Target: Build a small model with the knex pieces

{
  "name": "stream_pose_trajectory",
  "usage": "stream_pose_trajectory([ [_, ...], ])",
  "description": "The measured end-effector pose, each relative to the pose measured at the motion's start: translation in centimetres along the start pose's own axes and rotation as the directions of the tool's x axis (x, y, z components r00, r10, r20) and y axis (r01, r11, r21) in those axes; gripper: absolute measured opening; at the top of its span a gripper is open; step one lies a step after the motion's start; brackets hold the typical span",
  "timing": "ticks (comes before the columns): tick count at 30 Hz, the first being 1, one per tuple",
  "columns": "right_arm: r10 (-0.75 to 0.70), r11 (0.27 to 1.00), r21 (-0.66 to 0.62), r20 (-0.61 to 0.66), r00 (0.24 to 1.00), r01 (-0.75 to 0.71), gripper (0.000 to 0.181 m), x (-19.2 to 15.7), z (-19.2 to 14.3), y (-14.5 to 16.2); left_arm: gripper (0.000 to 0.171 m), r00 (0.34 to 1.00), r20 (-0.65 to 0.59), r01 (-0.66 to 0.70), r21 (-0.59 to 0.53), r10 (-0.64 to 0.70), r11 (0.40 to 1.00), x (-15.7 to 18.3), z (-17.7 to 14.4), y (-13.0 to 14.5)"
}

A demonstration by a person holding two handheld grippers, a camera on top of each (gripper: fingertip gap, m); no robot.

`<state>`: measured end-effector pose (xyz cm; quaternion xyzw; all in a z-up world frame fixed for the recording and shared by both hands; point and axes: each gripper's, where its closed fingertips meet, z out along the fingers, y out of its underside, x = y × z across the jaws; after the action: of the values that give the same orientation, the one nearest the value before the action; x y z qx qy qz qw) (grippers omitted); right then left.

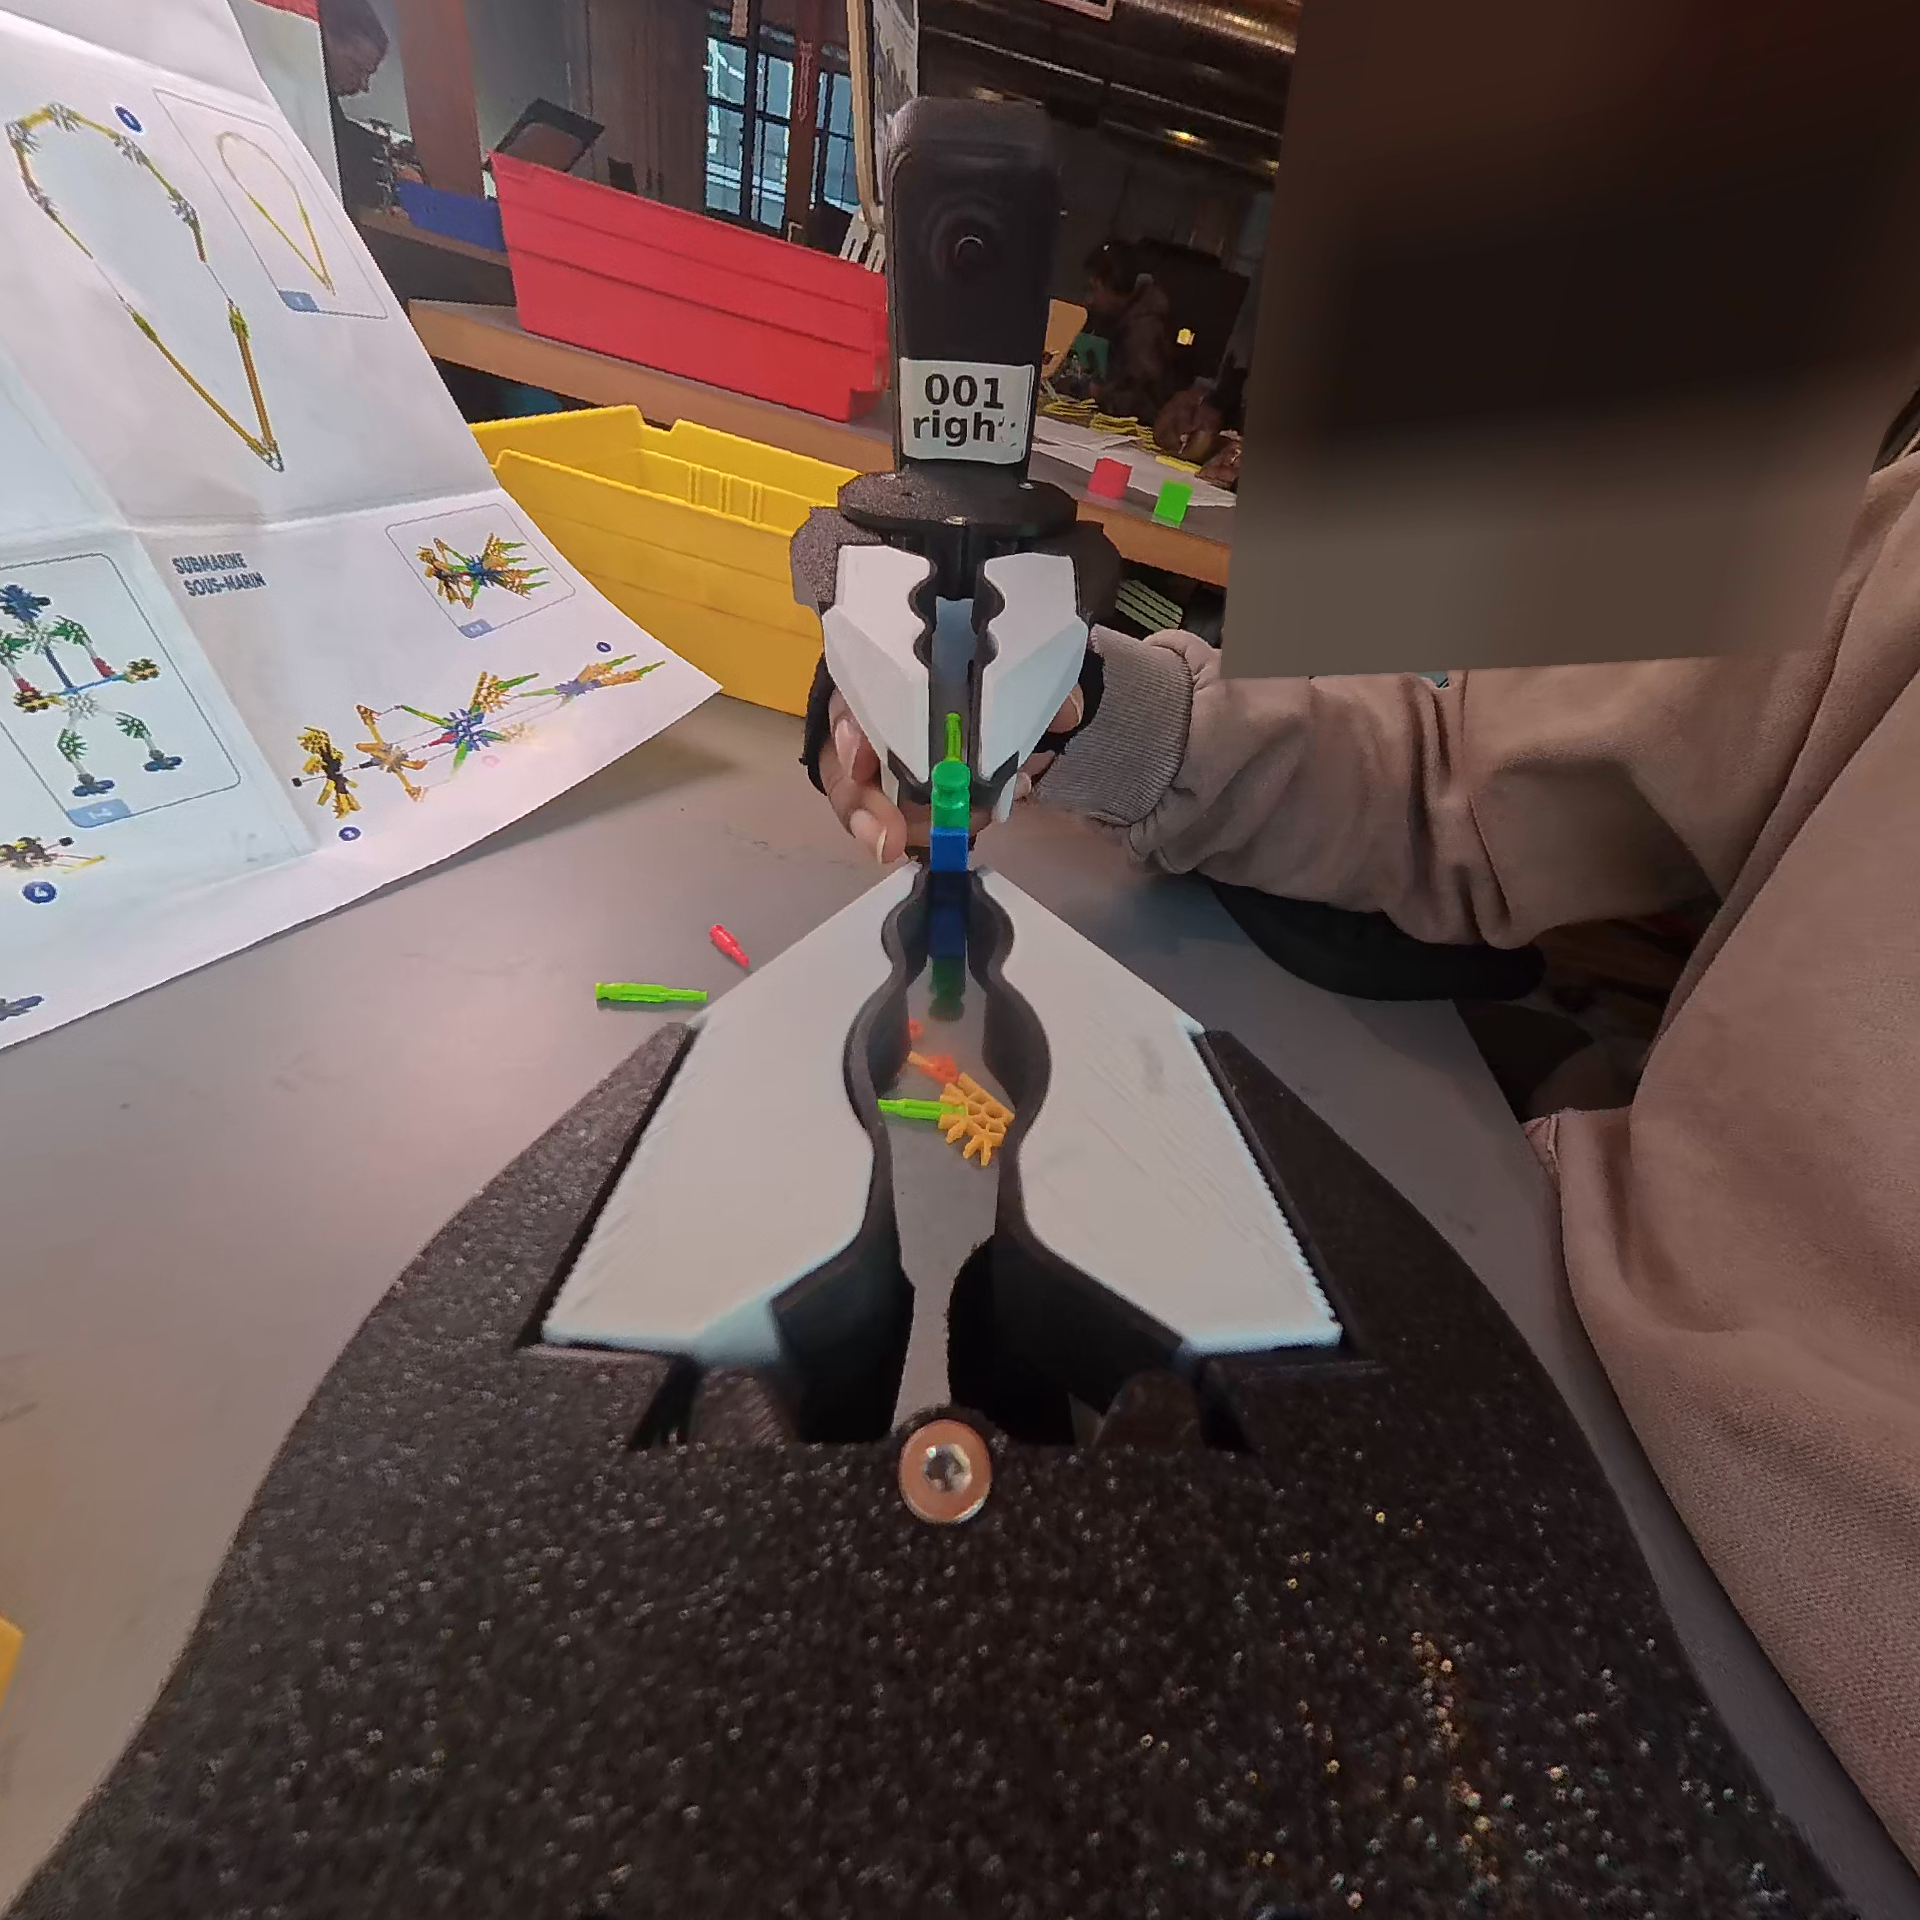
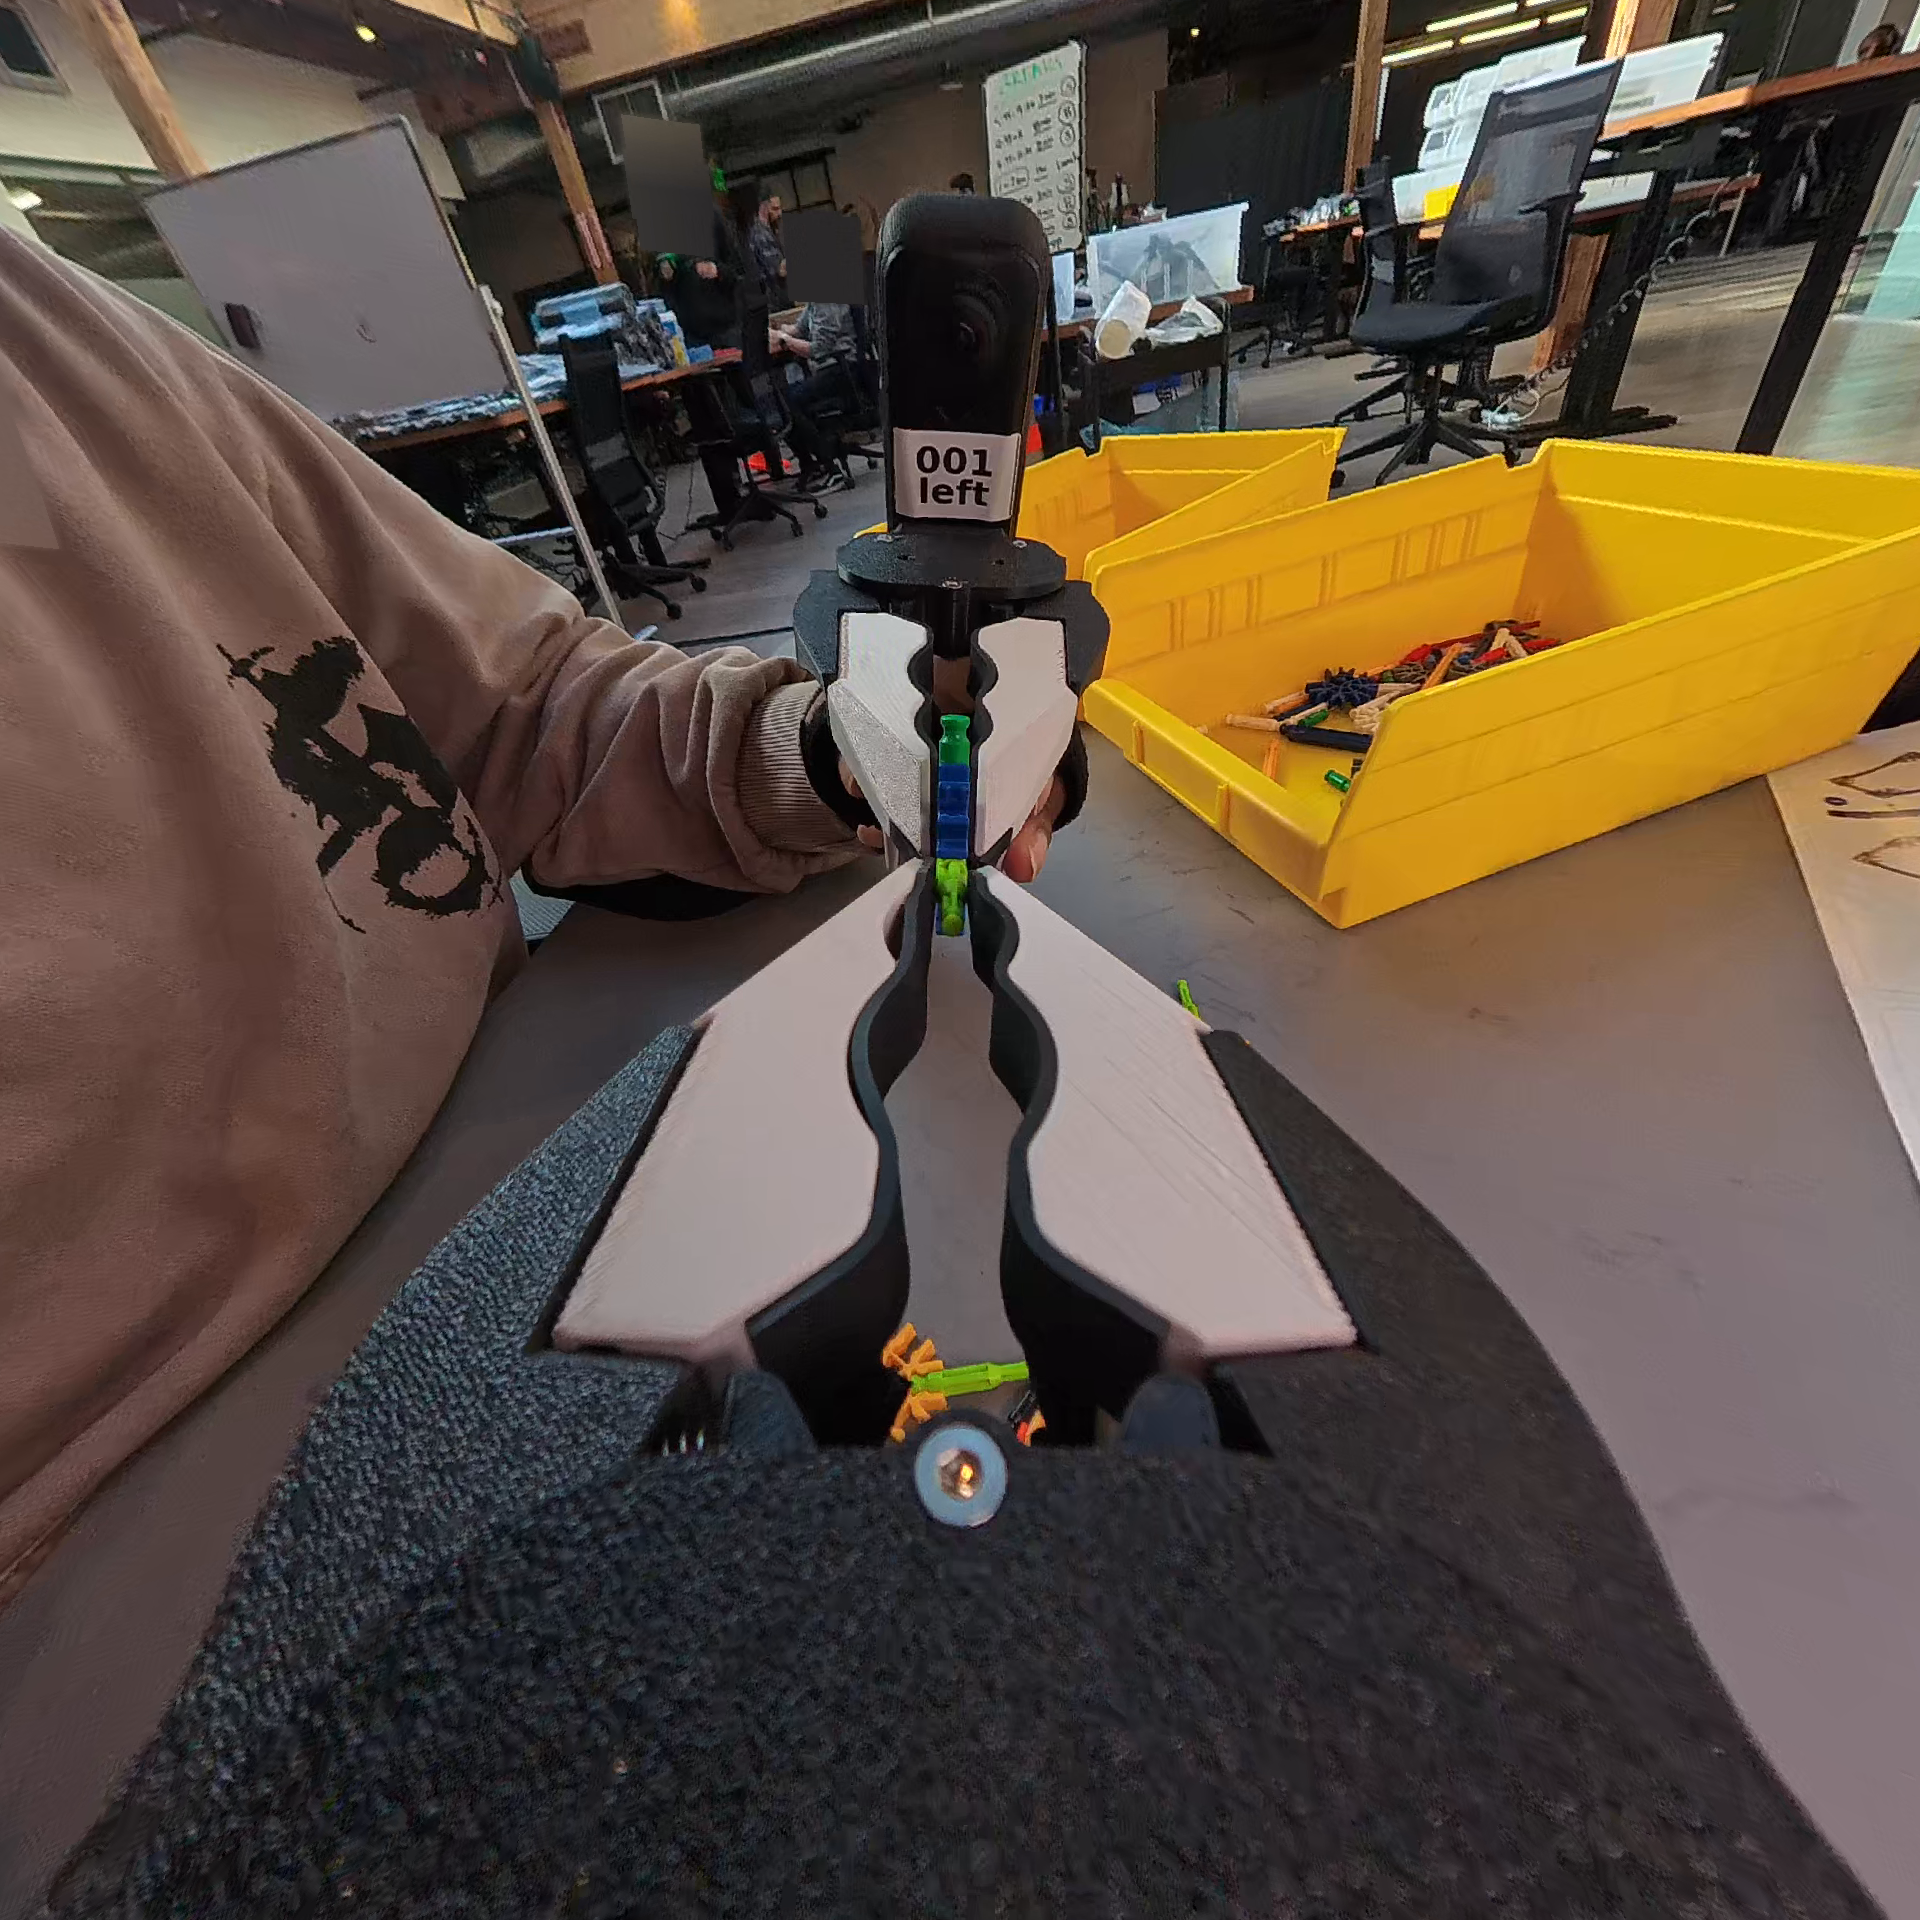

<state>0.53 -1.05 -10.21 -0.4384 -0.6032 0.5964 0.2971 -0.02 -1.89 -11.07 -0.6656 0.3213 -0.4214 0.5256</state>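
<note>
A small toy assembly hangs between my two grippers, which face each other tip to tip above the grey table: a blue connector (image 1: 948,894) with a green rod (image 1: 949,790) at each end. My left gripper (image 1: 945,883) is shut on the blue connector and the green rod behind it. My right gripper (image 2: 948,883) is shut on the other green rod (image 2: 951,883), with the blue connector (image 2: 953,810) just past its tips. The right gripper (image 1: 951,805) shows in the left wrist view and the left gripper (image 2: 951,831) in the right wrist view, each held by a hand.
Loose pieces lie on the table under the grippers: a green rod (image 1: 649,994), a red rod (image 1: 729,945), an orange connector (image 1: 975,1117). A folded instruction sheet (image 1: 260,520) stands to the left. A yellow bin (image 2: 1351,821) holds several pieces. A red bin (image 1: 686,281) sits behind. A person's sleeve (image 1: 1455,790) lies nearby. The grippers are tip to tip, or close to it.
</note>
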Motion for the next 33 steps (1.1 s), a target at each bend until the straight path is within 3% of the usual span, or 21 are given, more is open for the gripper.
stream_pose_trajectory([
  [18,-0.004,1.0,-0.008,-0.017,1.0,0.004,0.003,0.3,0.2,-0.2,0.005,0.994,-0.028,0.108,0.072,-0.106,0.992,-0.1,0.2,-0.6],
  [28,0.11,0.991,0.063,0.142,0.984,-0.12,0.004,-1.2,0.0,-0.7,0.005,0.942,-0.212,0.284,0.086,-0.261,0.955,1.3,0.2,-1.1],
  [31,0.143,0.984,0.084,0.141,0.98,-0.156,0.003,-0.9,0.1,-0.8,0.005,0.943,-0.193,0.292,0.093,-0.27,0.952,0.9,0.1,-1.1],
  [33,0.14,0.988,0.064,0.058,0.988,-0.144,0.002,0.3,0.2,-0.5,0.005,0.965,-0.084,0.256,0.082,-0.249,0.963,-0.4,0.1,-0.7],
])
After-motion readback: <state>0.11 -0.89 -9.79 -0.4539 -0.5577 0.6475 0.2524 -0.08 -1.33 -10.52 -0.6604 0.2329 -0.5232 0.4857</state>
